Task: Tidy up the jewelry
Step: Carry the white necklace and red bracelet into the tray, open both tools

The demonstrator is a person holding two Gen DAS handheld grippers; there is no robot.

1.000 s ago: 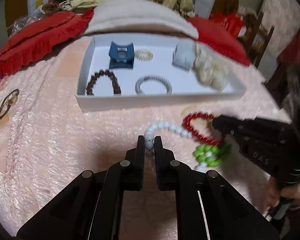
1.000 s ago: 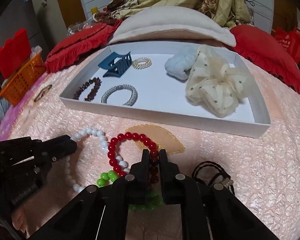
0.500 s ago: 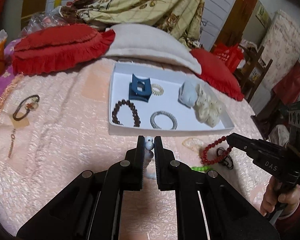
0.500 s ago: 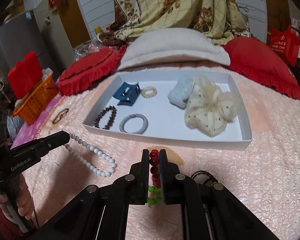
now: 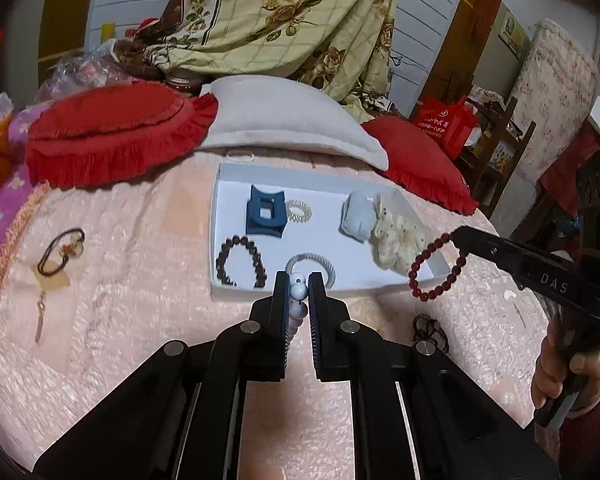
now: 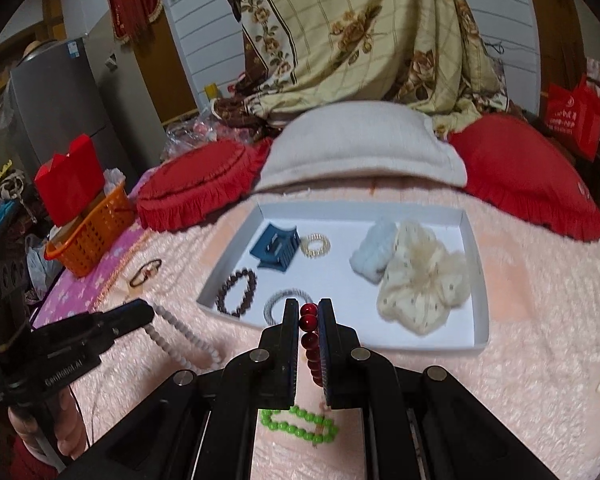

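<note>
Left wrist view: my left tool (image 5: 299, 280) is pinching the white bead necklace (image 5: 298, 293), beads clamped between the fingers, the rest of the strand dropping below them out of sight. In the right wrist view the same strand (image 6: 180, 330) trails from the tool tip down onto the pink bed cover (image 6: 540, 340).

My right tool (image 6: 309, 312) is pressed onto the red bead bracelet (image 6: 310, 336). From the left camera, that bracelet (image 5: 436, 266) hangs as an open loop from the tool tip, off the bed, in front of the near right corner of the white tray (image 5: 216, 216).

Tray contents, right wrist view:
- blue hair clip (image 6: 276, 246), far left part
- small coiled hair tie (image 6: 315, 245), just beside the clip
- dark brown bead bracelet (image 6: 236, 292), near left corner
- grey woven bracelet (image 6: 278, 300), near edge, beside the brown one
- pale blue scrunchie (image 6: 374, 250) touching a cream dotted scrunchie (image 6: 422, 280), right half

On the bed outside the tray: green bead bracelet (image 6: 300, 426) under my right tool; dark cord bracelet (image 5: 430, 328) near the tray's near right corner; a brown cord piece with a tag (image 5: 60, 250) well apart toward the left edge of the bed.
</note>
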